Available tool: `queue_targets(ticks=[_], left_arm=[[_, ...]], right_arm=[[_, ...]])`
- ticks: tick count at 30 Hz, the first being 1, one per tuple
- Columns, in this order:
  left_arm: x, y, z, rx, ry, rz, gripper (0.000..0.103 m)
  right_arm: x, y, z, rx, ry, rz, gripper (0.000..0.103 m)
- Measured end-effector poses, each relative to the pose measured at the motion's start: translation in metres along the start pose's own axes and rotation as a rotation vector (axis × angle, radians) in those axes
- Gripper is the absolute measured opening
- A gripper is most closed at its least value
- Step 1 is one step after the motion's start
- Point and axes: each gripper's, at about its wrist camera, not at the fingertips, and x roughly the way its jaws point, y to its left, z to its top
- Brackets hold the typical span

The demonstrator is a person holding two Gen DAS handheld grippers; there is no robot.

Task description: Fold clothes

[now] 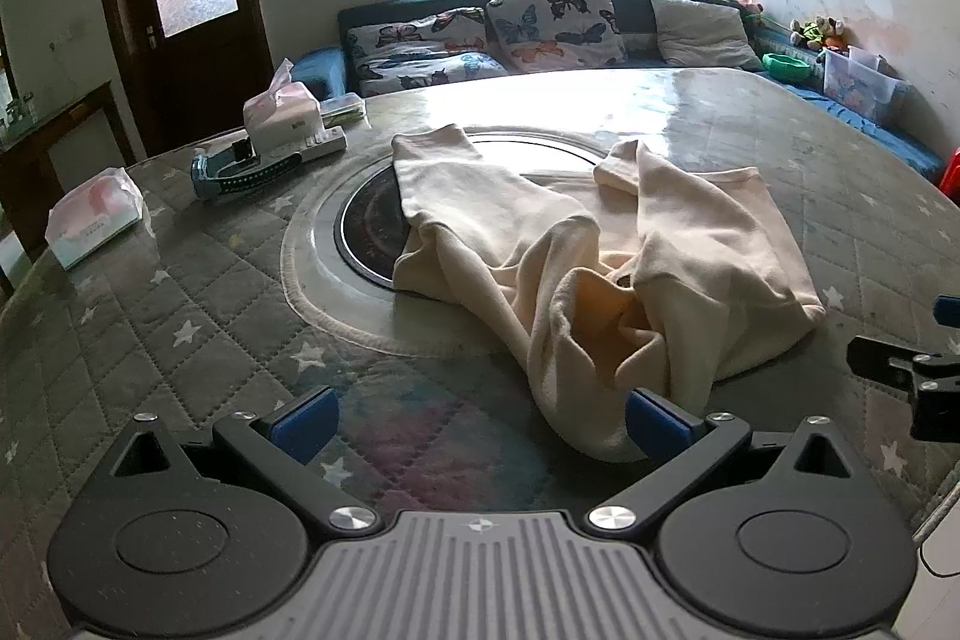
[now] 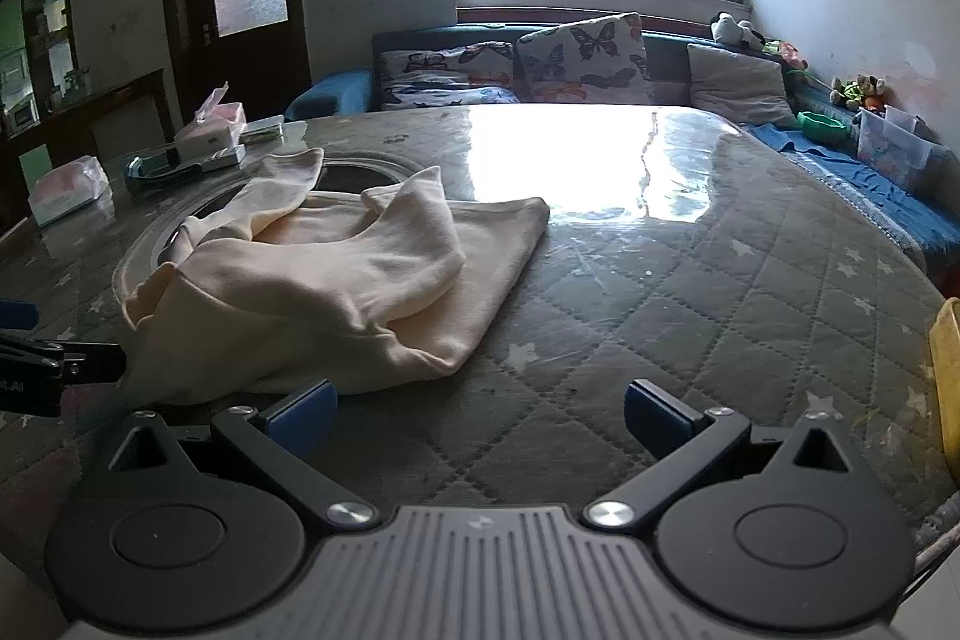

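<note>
1. Hovering low over the quilted table (image 1: 150, 316), the left gripper (image 1: 480, 415) is seen with jaws spread apart and nothing between them; its right pad sits just beside the near hem of the cream garment (image 1: 576, 244).
2. The right gripper (image 2: 477, 415) is likewise held wide and empty, just short of the garment's near corner.
3. The garment is shown rumpled, both sleeves thrown across its body, partly over the round inset (image 1: 366, 220) at the table's centre.
4. No neat fold is judged made; smoothing and folding are left.
</note>
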Motion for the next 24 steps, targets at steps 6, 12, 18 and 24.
queue_targets(ticks=[6, 12, 18, 24], left_arm=[[0.001, -0.002, 0.001, 0.003, 0.001, -0.006, 0.103], [0.002, -0.002, 0.002, 0.0, 0.004, -0.01, 0.103], [0.003, -0.002, 0.003, -0.004, 0.008, -0.013, 0.103], [0.004, -0.003, 0.006, -0.003, 0.007, -0.017, 0.103]], right_arm=[[0.001, 0.006, 0.001, -0.007, 0.001, 0.009, 0.103], [0.002, 0.01, 0.003, -0.011, 0.004, 0.013, 0.103], [0.004, 0.012, 0.004, -0.01, 0.012, 0.019, 0.103], [0.006, 0.014, 0.006, -0.013, 0.012, 0.026, 0.103]])
